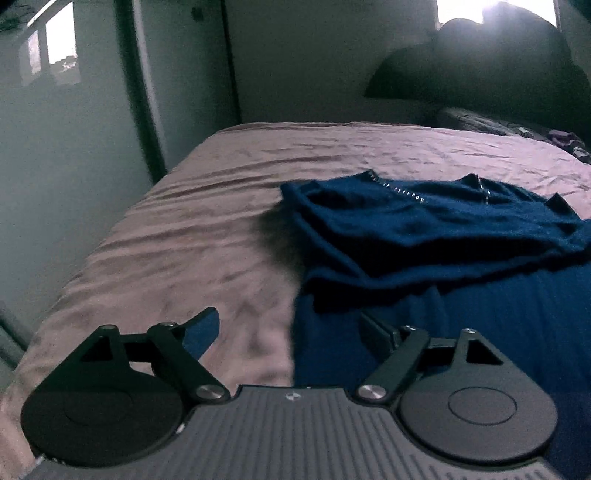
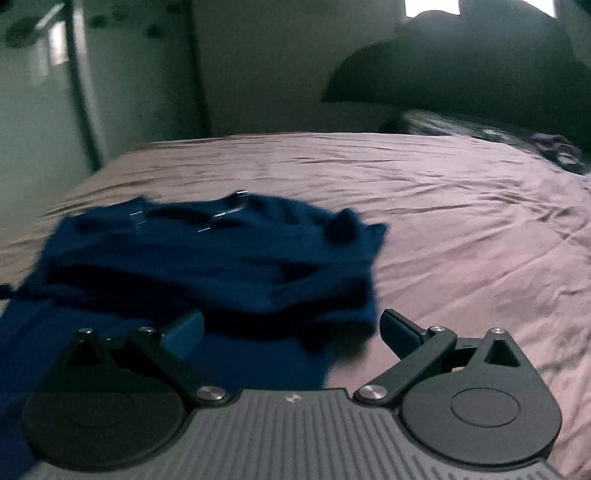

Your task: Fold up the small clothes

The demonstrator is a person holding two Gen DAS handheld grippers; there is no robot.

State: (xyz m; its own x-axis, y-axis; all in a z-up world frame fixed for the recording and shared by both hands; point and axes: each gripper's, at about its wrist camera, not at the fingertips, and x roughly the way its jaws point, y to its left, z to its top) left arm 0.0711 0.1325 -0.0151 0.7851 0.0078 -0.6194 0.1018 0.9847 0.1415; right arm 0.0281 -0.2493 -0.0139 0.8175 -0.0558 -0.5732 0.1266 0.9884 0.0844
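Now I see a blue garment point(image 1: 424, 236) lying on the bed point(image 1: 207, 206), which has a wrinkled mauve sheet. The garment is partly folded: its upper part lies bunched over the lower part, and a line of small shiny trim point(image 1: 402, 190) runs along the neckline at the far side.

My left gripper point(image 1: 291, 328) is spread wide and grips nothing. Its left finger point(image 1: 201, 332) is over bare sheet and its right finger point(image 1: 376, 332) is over the blue cloth, so the left edge of the garment passes between them. I cannot tell if the fingers touch the fabric or hang just above it.

In the right wrist view the same garment point(image 2: 221, 258) is at the left and centre, a little blurred. My right gripper point(image 2: 291, 330) is also wide apart and empty. Its left finger point(image 2: 183, 332) is over the blue cloth and its right finger point(image 2: 400, 332) is over the sheet, just beside the right edge of the garment.

At the head of the bed there is a dark pillow point(image 1: 476, 70) against the wall, under a bright window point(image 1: 495, 9). Some dark bedding point(image 1: 517, 129) lies at the far right corner. A pale wardrobe door point(image 1: 59, 110) stands beside the bed on the left and reflects light.
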